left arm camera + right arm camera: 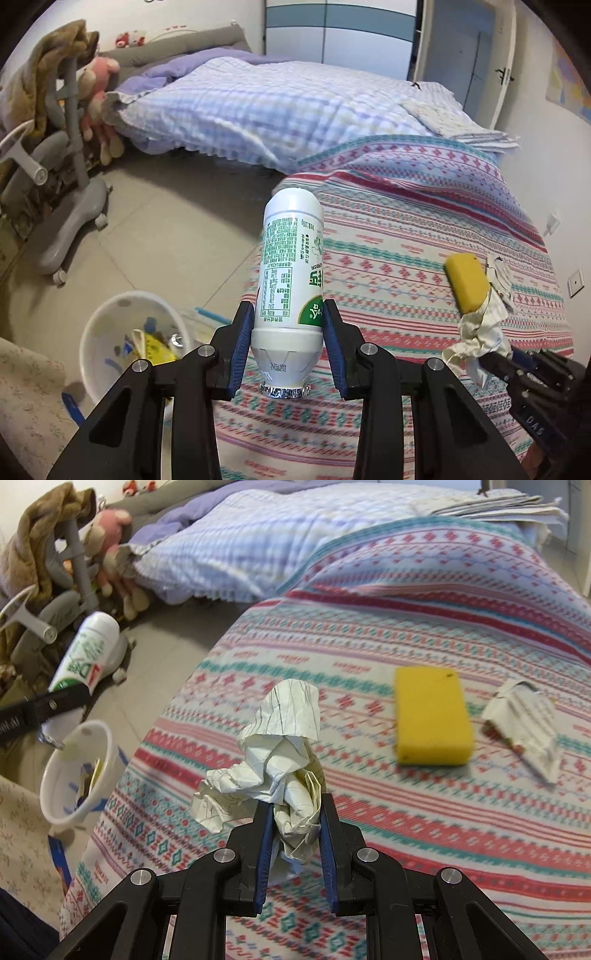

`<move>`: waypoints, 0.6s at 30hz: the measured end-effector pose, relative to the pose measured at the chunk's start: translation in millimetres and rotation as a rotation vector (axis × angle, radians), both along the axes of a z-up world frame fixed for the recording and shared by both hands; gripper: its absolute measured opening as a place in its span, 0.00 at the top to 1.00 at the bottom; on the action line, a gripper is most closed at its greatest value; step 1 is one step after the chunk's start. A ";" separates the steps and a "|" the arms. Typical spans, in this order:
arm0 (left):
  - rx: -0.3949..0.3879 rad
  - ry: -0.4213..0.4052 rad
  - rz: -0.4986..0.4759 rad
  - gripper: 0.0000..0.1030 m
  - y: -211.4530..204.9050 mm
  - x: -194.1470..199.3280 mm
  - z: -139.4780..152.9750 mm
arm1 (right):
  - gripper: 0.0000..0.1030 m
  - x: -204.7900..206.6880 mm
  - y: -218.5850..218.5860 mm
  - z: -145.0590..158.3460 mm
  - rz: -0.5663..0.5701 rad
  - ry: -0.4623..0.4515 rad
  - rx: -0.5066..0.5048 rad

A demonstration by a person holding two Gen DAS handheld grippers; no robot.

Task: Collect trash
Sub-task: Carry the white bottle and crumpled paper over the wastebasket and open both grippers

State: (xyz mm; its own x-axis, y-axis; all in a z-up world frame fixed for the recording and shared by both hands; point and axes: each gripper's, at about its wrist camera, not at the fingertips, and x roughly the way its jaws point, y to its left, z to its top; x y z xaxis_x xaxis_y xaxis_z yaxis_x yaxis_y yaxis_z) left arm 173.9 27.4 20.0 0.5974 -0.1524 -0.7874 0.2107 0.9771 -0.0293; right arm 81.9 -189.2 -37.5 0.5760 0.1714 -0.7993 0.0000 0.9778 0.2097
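The left gripper (288,332) is clamped on a white bottle (291,266), foil mouth toward the camera; its green label print is seemingly Korean, too small to read. It hangs beyond the bed's (406,812) left edge, near the white bin (110,325). The right gripper (295,812) pinches crumpled lined paper (280,746) above the bed. Only the right wrist view shows the yellow sponge (432,716) and torn wrapper (524,727) clearly.

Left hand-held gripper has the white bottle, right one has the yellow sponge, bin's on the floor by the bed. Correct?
One thing is off: the right hand-held gripper is shut on a crumpled paper, not the yellow sponge, which lies on the bed, as the right wrist view shows. The left hand-held gripper does hold the white bottle, and the bin is on the floor.
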 end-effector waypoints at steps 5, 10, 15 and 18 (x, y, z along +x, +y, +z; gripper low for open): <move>-0.059 0.033 0.056 0.62 40.9 5.2 1.1 | 0.80 1.1 22.8 -8.9 0.044 0.011 -0.005; -0.178 0.112 0.170 0.62 108.2 15.0 -4.1 | 0.80 0.2 43.6 -14.0 0.082 0.016 -0.007; -0.324 0.219 0.292 0.62 180.3 23.0 -26.6 | 0.80 2.1 62.1 -18.3 0.116 0.023 -0.003; -0.333 0.245 0.362 0.62 208.1 23.3 -41.5 | 0.80 3.2 76.5 -24.0 0.139 0.036 0.001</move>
